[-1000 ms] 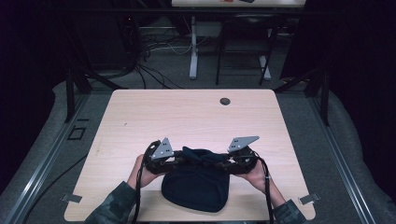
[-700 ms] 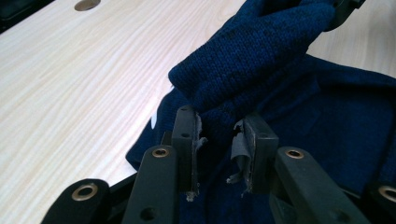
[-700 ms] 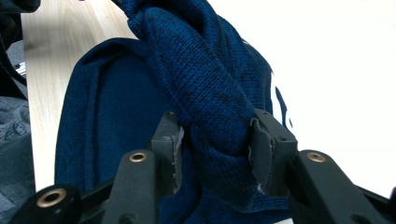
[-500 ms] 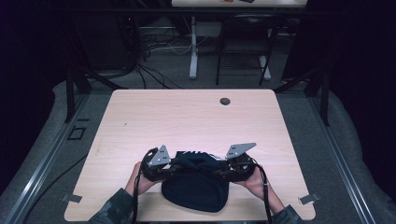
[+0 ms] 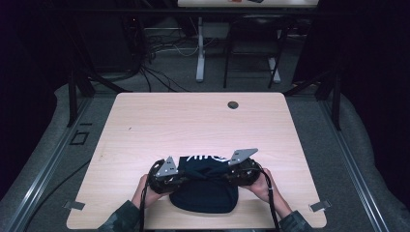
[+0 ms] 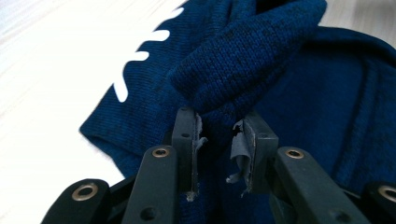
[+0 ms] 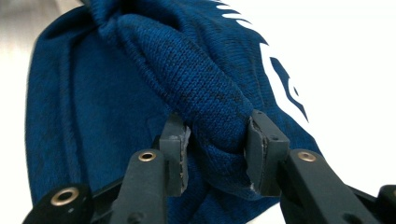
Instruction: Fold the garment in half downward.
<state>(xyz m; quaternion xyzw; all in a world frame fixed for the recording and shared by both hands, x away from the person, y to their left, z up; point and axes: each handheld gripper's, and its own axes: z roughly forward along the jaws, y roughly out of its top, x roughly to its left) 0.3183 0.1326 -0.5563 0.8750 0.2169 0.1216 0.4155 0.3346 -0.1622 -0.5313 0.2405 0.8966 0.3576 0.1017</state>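
Drawn nearer the person, both grippers pinch the blue knit hat [image 5: 205,193].

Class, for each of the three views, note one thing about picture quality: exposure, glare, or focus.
High view: dark surroundings, with the pale table evenly lit. Left gripper view: the tabletop at left is blown out to white, while the blue knitted garment shows a sharp weave. Right gripper view: the tabletop at right is overexposed, and the garment's far edge is soft while the fold between the jaws is crisp.
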